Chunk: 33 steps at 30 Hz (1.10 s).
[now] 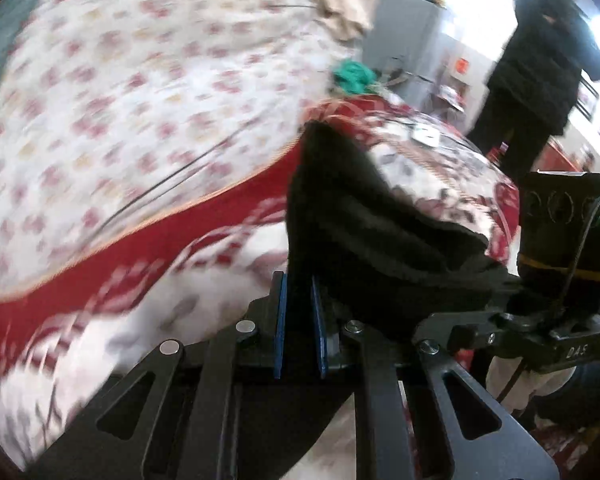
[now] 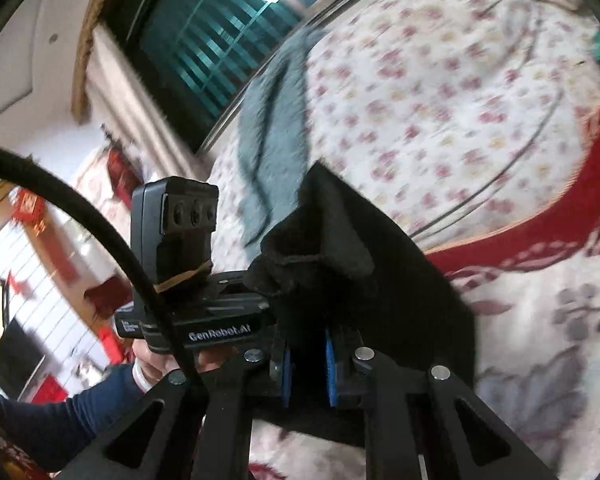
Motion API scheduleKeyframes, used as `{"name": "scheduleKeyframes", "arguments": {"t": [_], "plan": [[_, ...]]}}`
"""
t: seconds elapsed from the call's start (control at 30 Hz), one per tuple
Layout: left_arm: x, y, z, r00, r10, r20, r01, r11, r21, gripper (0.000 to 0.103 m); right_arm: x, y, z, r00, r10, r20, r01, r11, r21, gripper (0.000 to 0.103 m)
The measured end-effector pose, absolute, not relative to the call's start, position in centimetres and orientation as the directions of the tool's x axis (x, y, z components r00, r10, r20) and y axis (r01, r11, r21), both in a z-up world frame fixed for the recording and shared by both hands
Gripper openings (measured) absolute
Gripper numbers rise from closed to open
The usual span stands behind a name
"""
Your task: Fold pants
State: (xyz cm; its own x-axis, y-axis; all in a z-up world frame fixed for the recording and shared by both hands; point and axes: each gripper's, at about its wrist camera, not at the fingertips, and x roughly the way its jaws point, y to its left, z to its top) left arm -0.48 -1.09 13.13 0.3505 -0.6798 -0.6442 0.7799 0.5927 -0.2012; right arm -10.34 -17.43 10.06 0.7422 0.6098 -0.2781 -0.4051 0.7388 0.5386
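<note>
Black fleecy pants [image 1: 364, 232] bunch up between the blue pads of the left claw [image 1: 300, 328], which is clenched on a fold of the cloth; the fabric rises ahead of the claw and drapes off to its right, lifted clear of the bed. In the right wrist view the same black pants [image 2: 340, 248] stand in a peak just ahead of the right claw [image 2: 309, 368], whose blue-lined fingers [image 2: 331, 364] are likewise clamped on the cloth.

Beneath and beyond both claws spreads a bed with a white blanket printed with grey flowers and a red border [image 1: 204, 224], and farther ahead a white quilt scattered with small pink and yellow blossoms [image 1: 140, 80]. A crumpled green cloth [image 1: 354, 76] lies on the far edge of the bed, ahead and slightly right of the left claw. A grey-blue towel-like cloth [image 2: 272, 128] lies on the quilt ahead and to the left of the right claw.

Just right of the left claw, the other handheld unit shows white lettering "DAS" [image 1: 577, 351]. Left of the right claw, the neighbouring unit reads "GenRobot.AI" [image 2: 219, 334]; a hand [image 2: 156, 364] in a dark blue sleeve [image 2: 60, 412] grips it, and a black cable [image 2: 100, 232] arcs across. Far ahead to the right of the left claw stands a person in black clothing [image 1: 540, 64]. Red hangings in the background are too blurred to read.
</note>
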Motion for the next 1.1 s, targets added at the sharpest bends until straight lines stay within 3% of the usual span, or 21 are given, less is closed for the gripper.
{"name": "scheduleKeyframes", "arguments": {"t": [0.1,0.3,0.37,0.43,0.5,0.63,0.83,1.0,1.1], "plan": [[-0.1,4.1,11.0,0.383,-0.645,-0.661,0.679,0.682,-0.272,0.011,-8.7,-14.4,8.0,0.680,0.655,-0.329,-0.432,0.721,0.542,0.012],[-0.5,12.3,7.8,0.461,-0.579,-0.673,0.473,0.802,-0.366,0.011,-4.6,-8.5,-0.2,0.514,0.625,-0.587,-0.347,0.777,0.525,0.015],[-1.1,12.6,7.6,0.481,-0.557,-0.677,0.457,0.818,-0.349,0.021,-5.1,-8.7,0.5,0.533,0.644,-0.549,-0.370,0.761,0.534,0.024],[-1.7,12.8,7.5,0.474,-0.573,-0.668,0.447,0.811,-0.378,0.043,-5.4,-9.7,1.8,0.521,0.669,-0.529,-0.382,0.738,0.557,0.037],[-2.3,12.7,7.5,0.466,-0.612,-0.639,0.453,0.785,-0.422,0.048,-6.6,-11.2,3.5,0.552,0.670,-0.497,-0.400,0.735,0.548,0.040],[-2.7,11.6,7.7,0.463,-0.623,-0.631,0.452,0.778,-0.436,0.049,-8.5,-15.8,5.9,0.647,0.614,-0.453,-0.357,0.768,0.531,0.044],[-3.2,9.3,6.8,0.454,-0.609,-0.650,0.426,0.789,-0.442,0.049,-7.3,-20.7,3.8,0.707,0.450,-0.546,-0.166,0.856,0.490,0.045],[-3.1,7.3,3.9,0.426,-0.532,-0.732,0.347,0.843,-0.411,0.049,-4.1,-22.1,0.2,0.634,0.541,-0.552,-0.126,0.777,0.617,0.047],[-2.9,6.9,2.5,0.445,-0.514,-0.733,0.309,0.857,-0.413,0.049,-4.3,-22.3,-0.5,0.633,0.602,-0.487,-0.133,0.704,0.698,0.037]]}}
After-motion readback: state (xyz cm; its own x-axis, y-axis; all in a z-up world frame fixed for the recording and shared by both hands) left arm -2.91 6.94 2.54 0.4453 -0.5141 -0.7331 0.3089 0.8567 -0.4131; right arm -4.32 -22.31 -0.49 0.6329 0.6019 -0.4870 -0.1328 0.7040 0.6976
